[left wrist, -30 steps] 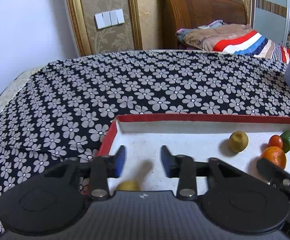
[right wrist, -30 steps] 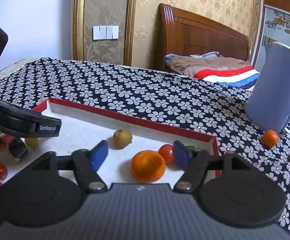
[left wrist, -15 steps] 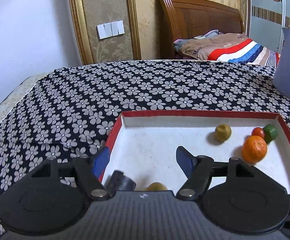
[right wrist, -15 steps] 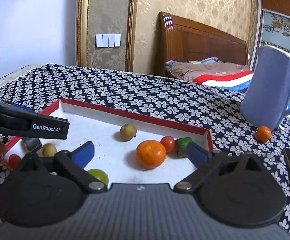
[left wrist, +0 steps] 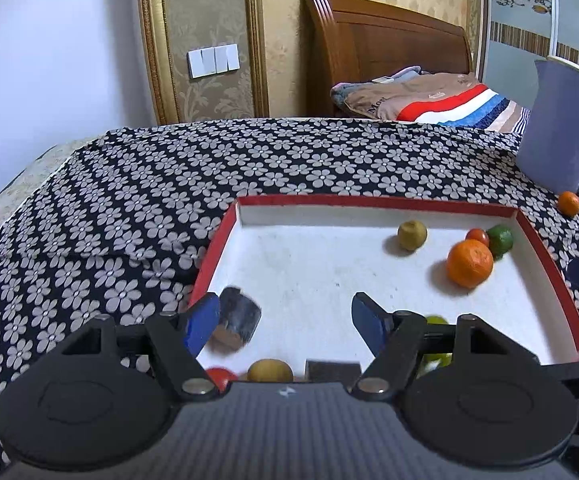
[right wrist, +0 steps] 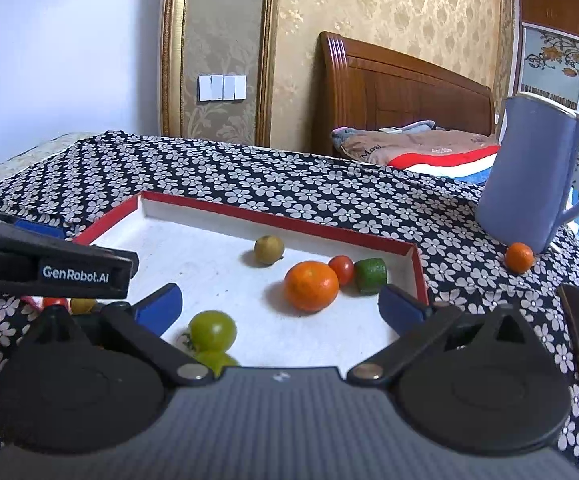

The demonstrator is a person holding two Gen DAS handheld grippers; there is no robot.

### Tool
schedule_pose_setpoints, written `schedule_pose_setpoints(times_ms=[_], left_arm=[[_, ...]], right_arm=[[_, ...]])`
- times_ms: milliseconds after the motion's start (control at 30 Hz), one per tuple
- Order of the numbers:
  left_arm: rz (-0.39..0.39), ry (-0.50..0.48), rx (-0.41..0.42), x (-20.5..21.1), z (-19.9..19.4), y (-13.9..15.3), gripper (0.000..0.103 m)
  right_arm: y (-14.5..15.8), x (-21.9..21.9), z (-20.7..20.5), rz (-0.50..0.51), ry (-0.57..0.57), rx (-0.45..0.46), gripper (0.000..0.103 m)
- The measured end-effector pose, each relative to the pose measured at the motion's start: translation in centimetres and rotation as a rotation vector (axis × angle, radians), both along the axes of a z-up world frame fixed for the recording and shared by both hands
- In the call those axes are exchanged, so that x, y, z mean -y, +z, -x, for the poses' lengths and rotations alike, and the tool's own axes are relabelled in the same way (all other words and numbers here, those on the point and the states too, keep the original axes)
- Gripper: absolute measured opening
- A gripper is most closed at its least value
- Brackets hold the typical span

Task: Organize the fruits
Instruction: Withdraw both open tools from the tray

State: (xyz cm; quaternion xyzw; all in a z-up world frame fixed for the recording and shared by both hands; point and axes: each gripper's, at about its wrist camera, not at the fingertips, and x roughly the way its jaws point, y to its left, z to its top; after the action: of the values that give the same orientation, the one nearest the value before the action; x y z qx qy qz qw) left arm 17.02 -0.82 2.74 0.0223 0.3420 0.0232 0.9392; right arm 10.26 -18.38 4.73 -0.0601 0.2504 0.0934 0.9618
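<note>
Both grippers hang over the red-edged tray [right wrist: 416, 258] on the bench. The left gripper [left wrist: 283, 322] has its fingers about half apart, empty; a dark block [left wrist: 237, 318] lies just inside the left one. The right gripper [right wrist: 279, 304] has just been opening to full width, nothing between its fingers. A green tomato [right wrist: 212, 330] sits at seven o'clock in the tray, the big orange [right wrist: 311, 286] toward two. One small orange [right wrist: 519, 257] lies outside, touching the blue jug [right wrist: 529, 176]; reaching for it risks nudging the jug or rolling the fruit off the bench.
</note>
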Motion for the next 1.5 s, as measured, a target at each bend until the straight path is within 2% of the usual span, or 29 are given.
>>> schedule_pose_setpoints(times_ms=[200, 367, 767, 1000, 1200, 1333, 1433, 1500], left_arm=[[0.047, -0.002, -0.008, -0.7, 2.0, -0.3, 0.073], [0.028, 0.003, 0.016, -0.8, 3.9, -0.6, 0.073], [0.023, 0.017, 0.014, -1.3, 6.6, -1.7, 0.073], [0.006, 0.008, 0.006, -1.2, 7.7, -2.9, 0.073], [0.001, 0.005, -0.015, -1.1, 7.8, -4.4, 0.073], [-0.021, 0.011, -0.015, -1.0, 7.7, -5.2, 0.074], [-0.03, 0.02, -0.003, -1.0, 7.9, -5.2, 0.082], [-0.024, 0.021, 0.001, -1.1, 7.9, -5.3, 0.082]], right_arm=[[-0.3, 0.5, 2.0, -0.035, -0.012, -0.002, 0.103], [-0.9, 0.8, 3.5, -0.052, -0.015, -0.021, 0.103], [-2.7, 0.9, 5.8, -0.048, -0.01, -0.062, 0.103], [-4.0, 0.9, 5.8, -0.024, -0.017, -0.117, 0.103], [-5.0, 0.5, 5.4, 0.044, -0.028, -0.139, 0.103], [-5.3, 0.6, 5.2, 0.034, -0.029, -0.16, 0.103], [-5.6, 1.1, 5.1, 0.002, -0.03, -0.167, 0.103], [-5.7, 1.5, 5.0, -0.023, -0.027, -0.176, 0.103]])
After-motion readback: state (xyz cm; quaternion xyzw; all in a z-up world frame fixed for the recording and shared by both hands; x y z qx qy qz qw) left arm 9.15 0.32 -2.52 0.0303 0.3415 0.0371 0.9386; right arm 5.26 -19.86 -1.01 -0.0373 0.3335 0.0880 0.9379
